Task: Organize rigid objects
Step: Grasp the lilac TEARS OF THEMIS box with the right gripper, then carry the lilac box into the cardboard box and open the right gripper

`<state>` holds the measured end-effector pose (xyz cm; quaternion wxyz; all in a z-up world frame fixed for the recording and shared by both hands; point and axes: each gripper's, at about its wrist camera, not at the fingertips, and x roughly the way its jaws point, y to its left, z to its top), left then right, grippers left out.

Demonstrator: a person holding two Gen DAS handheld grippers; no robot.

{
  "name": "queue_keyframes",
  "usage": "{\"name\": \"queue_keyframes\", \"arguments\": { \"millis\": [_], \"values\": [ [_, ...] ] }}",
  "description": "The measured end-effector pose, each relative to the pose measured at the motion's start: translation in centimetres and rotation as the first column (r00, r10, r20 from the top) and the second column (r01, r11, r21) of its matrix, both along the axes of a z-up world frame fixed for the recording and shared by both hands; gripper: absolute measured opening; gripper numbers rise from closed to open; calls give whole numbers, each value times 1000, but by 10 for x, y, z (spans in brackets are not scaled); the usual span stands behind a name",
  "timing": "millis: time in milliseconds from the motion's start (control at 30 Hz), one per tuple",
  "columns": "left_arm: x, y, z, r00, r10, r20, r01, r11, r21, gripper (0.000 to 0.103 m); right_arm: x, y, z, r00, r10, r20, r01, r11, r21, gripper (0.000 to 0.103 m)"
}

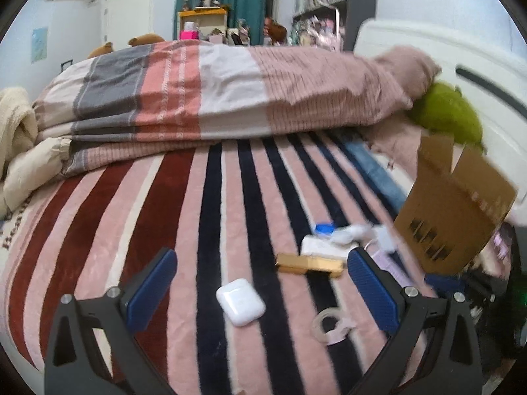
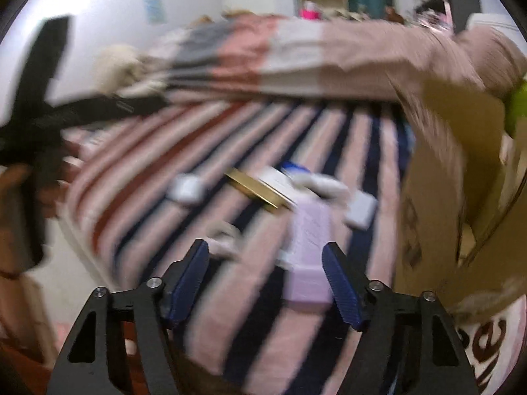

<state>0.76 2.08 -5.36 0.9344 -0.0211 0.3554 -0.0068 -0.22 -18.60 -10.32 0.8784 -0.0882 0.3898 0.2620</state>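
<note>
Looking along the left gripper, its two blue-padded fingers stand spread wide and hold nothing, hovering over a striped blanket on the bed. Between them lies a white earbud case, flat on the pink and dark stripes and touching neither pad. Just right of it, near the right finger, sits a clear tape roll. Farther ahead lies a gold bar-shaped box, and beyond it a cluster of small items: a white flat box, a blue-capped object and a white charger with cord; blur keeps them from being told apart more finely. To the right stands an open cardboard box, tilted, with dark printing on its side. A folded striped quilt lies across the bed behind, with a green plush at its right end.

From the right wrist the picture is heavily smeared. The right gripper has its fingers apart and grips nothing; a pale lilac box lies on the blanket between them, nearer the right finger, and whether it touches the pad cannot be told. Ahead are the earbud case, the gold box and a grey-white block. The cardboard box fills the right side, and the other gripper's black frame crosses the left.
</note>
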Motion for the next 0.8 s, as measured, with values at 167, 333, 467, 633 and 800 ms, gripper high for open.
{"name": "queue_keyframes", "arguments": {
  "millis": [167,333,467,633,800],
  "values": [
    [10,-5,-22,998,-63,-20,63,998,-30,103,24,0,-34,998,-23,-52,22,999,-23,49],
    [27,-10,-37,988,-138,-74,132,988,-81,102,32,5,-49,998,-35,-43,33,998,-54,38],
    [39,-13,-37,953,-291,-87,260,930,-260,102,23,8,-38,999,-29,-41,27,998,-52,33],
    [42,-26,-11,904,-424,-50,385,859,-337,101,4,28,10,994,107,3,-107,994,7,32],
    [43,-27,39,875,-483,12,454,813,-365,71,0,44,72,973,220,70,-223,974,36,32]
  ]
}}
